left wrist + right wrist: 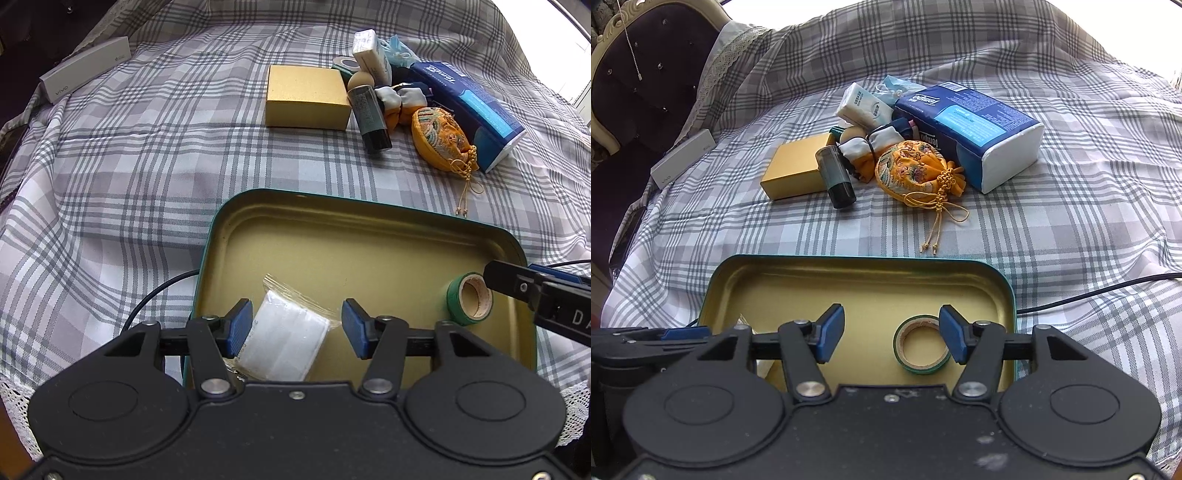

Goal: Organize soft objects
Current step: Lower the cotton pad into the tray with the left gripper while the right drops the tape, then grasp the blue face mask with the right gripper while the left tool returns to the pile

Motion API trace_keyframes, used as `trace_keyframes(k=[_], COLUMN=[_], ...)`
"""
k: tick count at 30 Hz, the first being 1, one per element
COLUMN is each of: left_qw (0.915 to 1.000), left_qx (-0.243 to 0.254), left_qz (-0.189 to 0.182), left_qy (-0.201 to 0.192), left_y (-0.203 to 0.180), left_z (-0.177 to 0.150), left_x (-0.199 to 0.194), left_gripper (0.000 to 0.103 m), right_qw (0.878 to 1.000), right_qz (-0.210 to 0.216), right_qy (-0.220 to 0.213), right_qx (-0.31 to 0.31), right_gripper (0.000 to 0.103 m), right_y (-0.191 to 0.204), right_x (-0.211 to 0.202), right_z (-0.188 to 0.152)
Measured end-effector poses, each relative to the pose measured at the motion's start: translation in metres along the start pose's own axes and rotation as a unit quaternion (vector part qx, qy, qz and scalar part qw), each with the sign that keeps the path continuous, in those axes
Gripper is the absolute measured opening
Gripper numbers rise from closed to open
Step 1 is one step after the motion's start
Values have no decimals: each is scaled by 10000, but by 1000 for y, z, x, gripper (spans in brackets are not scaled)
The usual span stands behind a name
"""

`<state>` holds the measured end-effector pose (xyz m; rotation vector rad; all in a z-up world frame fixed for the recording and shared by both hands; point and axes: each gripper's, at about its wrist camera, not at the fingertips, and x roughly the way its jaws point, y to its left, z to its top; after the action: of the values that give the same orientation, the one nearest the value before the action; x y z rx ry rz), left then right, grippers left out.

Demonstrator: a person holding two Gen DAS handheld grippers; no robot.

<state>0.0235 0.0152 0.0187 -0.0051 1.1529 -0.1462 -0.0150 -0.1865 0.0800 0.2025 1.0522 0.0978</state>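
Observation:
A green tin tray (280,199) with a gold inside lies on the plaid cloth; it also shows in the right wrist view (849,260). A white wrapped pad (286,341) lies in its near left part, between the open pads of my left gripper (297,330), which do not grip it. A green tape roll (467,299) lies at the tray's right; in the right wrist view the tape roll (922,345) sits between the open pads of my right gripper (892,338), close to the right pad. An orange embroidered pouch (910,171) and a blue tissue pack (975,127) lie beyond the tray.
Beyond the tray lie a gold box (796,170), a dark bottle (836,177), a white-and-blue scrunchie (877,142), a small white tissue packet (864,105) and a grey phone box (683,158). A black cable (1089,291) runs off right. A dark chair (646,74) stands at left.

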Motion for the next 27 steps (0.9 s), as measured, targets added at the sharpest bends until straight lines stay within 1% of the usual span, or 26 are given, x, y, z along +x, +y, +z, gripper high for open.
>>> trace_keyframes(k=[10, 22, 25, 27], left_qw=[9999, 9997, 9993, 9989], left_qx=[14, 66, 110, 138], left_qz=[102, 238, 322, 377], left_qy=[92, -59, -135, -224], left_y=[-2, -5, -7, -8], left_z=[-4, -3, -2, -2], left_x=[4, 1, -1, -3], left_gripper=[53, 53, 57, 57], right_qw=[9999, 9996, 9997, 9998], right_qz=[-47, -88, -94, -98], right_qy=[164, 252, 206, 147], right_qx=[-26, -56, -46, -40], right_gripper=[56, 56, 57, 57], right_y=[0, -1, -2, -1], right_x=[7, 12, 12, 11], right_z=[-3, -4, -2, -1])
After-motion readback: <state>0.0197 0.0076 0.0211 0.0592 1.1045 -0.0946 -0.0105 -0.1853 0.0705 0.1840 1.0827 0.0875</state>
